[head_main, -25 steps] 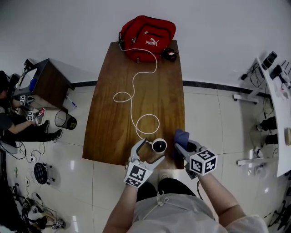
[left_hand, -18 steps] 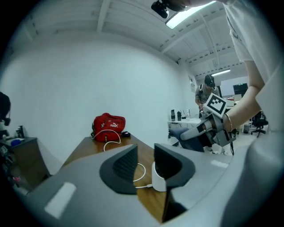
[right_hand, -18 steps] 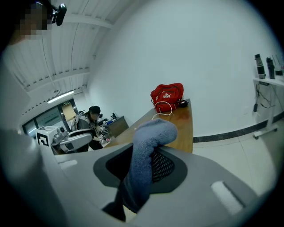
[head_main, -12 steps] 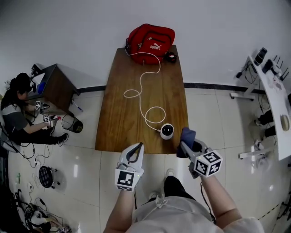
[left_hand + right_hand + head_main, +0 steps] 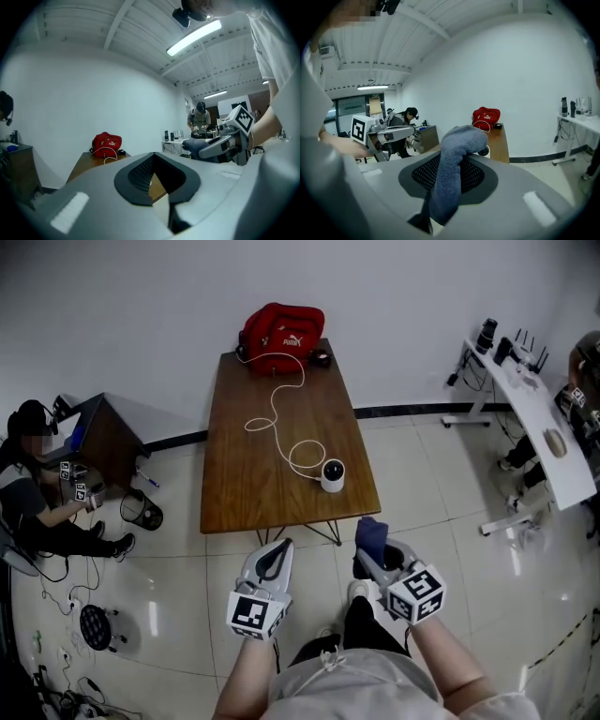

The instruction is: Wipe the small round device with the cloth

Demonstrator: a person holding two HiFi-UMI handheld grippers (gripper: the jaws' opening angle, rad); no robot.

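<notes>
right gripper (image 5: 380, 559) pinches the cloth (image 5: 371, 532), wad poking forward for wiping; left gripper (image 5: 277, 554) closed, empty; both hang short of the table (image 5: 244, 493), so the small round device (image 5: 332, 475) sits unwiped

Surface (image 5: 225, 479): left half and near left corner bare, open to a claw. Far edge: red bag (image 5: 281, 329) blocks the middle. White cable (image 5: 277, 418) loops from the bag down the centre to the small round device (image 5: 332, 475) by the near right corner. Floor between the near edge and left claw (image 5: 277, 557), right claw (image 5: 373, 557): open. Off the left edge: waste bin (image 5: 141, 512), dark cabinet (image 5: 98, 432).
</notes>
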